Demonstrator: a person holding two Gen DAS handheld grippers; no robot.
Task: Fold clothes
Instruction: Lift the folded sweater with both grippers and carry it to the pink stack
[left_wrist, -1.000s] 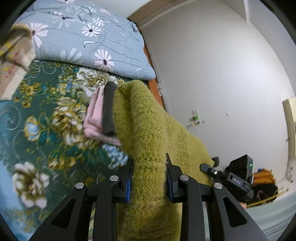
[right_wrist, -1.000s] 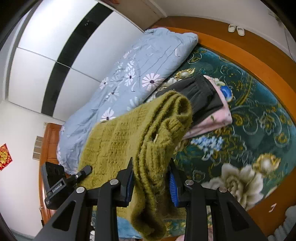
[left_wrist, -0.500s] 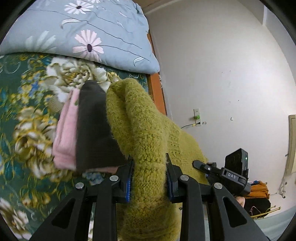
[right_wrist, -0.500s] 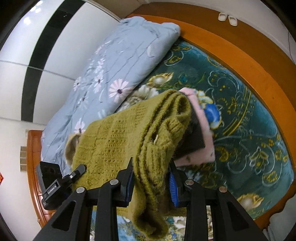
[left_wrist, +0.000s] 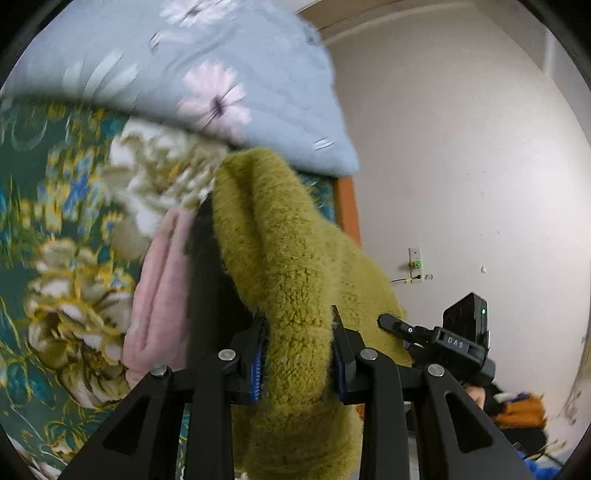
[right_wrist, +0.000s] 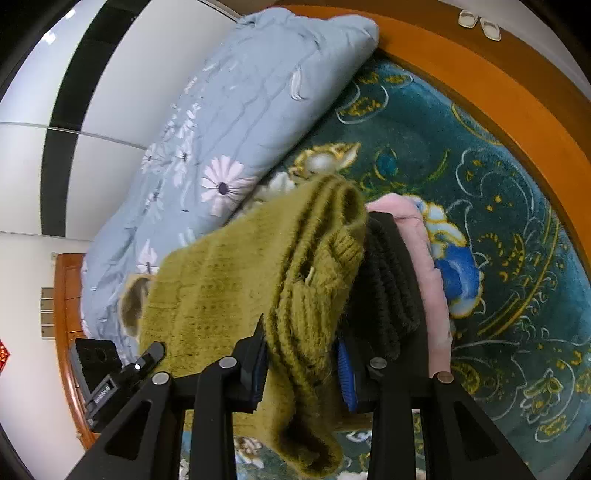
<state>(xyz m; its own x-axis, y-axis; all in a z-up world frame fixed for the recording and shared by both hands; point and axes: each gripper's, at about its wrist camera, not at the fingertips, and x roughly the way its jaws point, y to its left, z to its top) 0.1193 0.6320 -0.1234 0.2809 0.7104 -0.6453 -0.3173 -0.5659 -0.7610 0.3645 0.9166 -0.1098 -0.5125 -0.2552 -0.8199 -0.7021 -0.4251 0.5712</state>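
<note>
you had both the left gripper (left_wrist: 298, 345) and right gripper (right_wrist: 301, 363) clamped on the green sweater (right_wrist: 236, 280); its slack beneath the jaws risked snagging the folded pile (right_wrist: 391, 280) ahead.

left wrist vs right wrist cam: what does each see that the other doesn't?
Left wrist only: white wall with a socket, orange clutter below.

Right wrist only: orange wooden bed frame, pale slippers, black-and-white wardrobe panels.

Both: fuzzy olive-green knitted sweater clamped in left gripper and right gripper, pink and black folded clothes, blue floral quilt, teal floral bedspread.
</note>
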